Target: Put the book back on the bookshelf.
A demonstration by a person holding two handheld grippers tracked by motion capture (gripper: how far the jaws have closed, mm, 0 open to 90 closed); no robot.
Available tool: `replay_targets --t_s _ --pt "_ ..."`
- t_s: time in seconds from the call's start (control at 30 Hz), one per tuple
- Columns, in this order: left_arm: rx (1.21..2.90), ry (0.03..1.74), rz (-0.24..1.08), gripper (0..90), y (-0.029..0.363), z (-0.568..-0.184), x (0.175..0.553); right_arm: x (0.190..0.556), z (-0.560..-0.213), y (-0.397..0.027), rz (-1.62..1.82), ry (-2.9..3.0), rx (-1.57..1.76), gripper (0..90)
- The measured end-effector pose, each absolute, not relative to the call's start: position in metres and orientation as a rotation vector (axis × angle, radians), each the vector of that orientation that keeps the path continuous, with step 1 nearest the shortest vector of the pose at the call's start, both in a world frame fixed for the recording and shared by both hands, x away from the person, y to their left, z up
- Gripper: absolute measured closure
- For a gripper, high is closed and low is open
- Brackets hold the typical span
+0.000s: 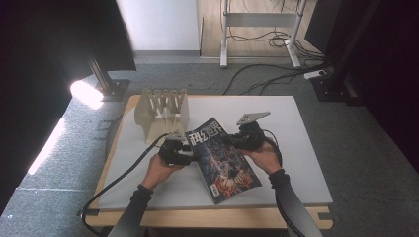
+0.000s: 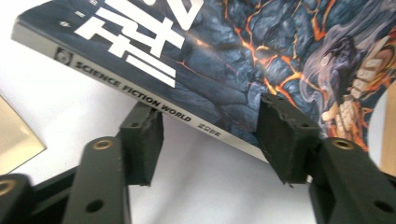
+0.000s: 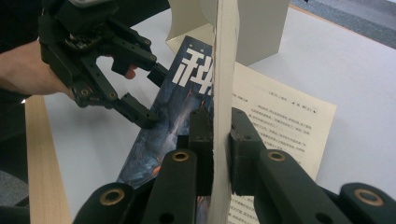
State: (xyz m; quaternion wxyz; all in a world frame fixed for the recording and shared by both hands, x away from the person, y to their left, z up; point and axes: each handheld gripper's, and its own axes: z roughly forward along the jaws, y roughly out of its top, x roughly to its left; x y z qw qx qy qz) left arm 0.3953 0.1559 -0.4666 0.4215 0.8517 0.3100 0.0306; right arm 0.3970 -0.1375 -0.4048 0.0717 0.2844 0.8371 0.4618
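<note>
Near edge of the table [image 1: 306,148]: two forearms in dark sleeves come in from the bottom of the high view, each hand holding a gripper. Left hand [image 1: 159,170] sits near-left of the magazine [image 1: 225,160], right hand [image 1: 266,157] at its right side.

Magazine lies mid-table, angled, near end pointing right, dark lava-style cover art with white title characters. Spine reads "SCIENCE FICTION WORLD" in the left gripper view.

Left gripper [image 2: 212,140]: jaws spread apart, one pad on each side of the spine edge, not clamped; one jaw over the cover, the other over bare table. Whether a pad touches the cover, cannot tell. In the right gripper view the same gripper [image 3: 140,95] shows splayed above the left side of the cover.

Right gripper [image 3: 218,149]: clenched on a lifted page [image 3: 223,70], which stands on edge between its pads. A printed text page [image 3: 285,121] lies flat to the right of it.

Farther: a beige slotted rack [image 1: 163,112] stands on the far-left part of the table, just beyond the magazine.

Beyond the table: grey floor, cables [image 1: 276,69], a white frame leg [image 1: 225,34].
</note>
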Motion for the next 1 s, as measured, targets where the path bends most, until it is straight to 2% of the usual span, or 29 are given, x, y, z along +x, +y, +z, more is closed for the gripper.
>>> replay_targets --t_s 0.1,0.4,1.0 --pt "2.117 0.775 0.05 52.8 0.158 -0.461 0.396 0.396 -0.403 -0.139 1.386 2.514 0.852 80.3" --pt "2.099 0.747 0.089 61.2 0.157 -0.437 0.394 0.394 -0.397 -0.146 1.388 2.473 0.851 80.1" --pt "2.02 0.541 0.338 79.3 0.16 -0.377 0.371 0.392 -0.371 -0.165 1.418 2.34 0.832 80.7"
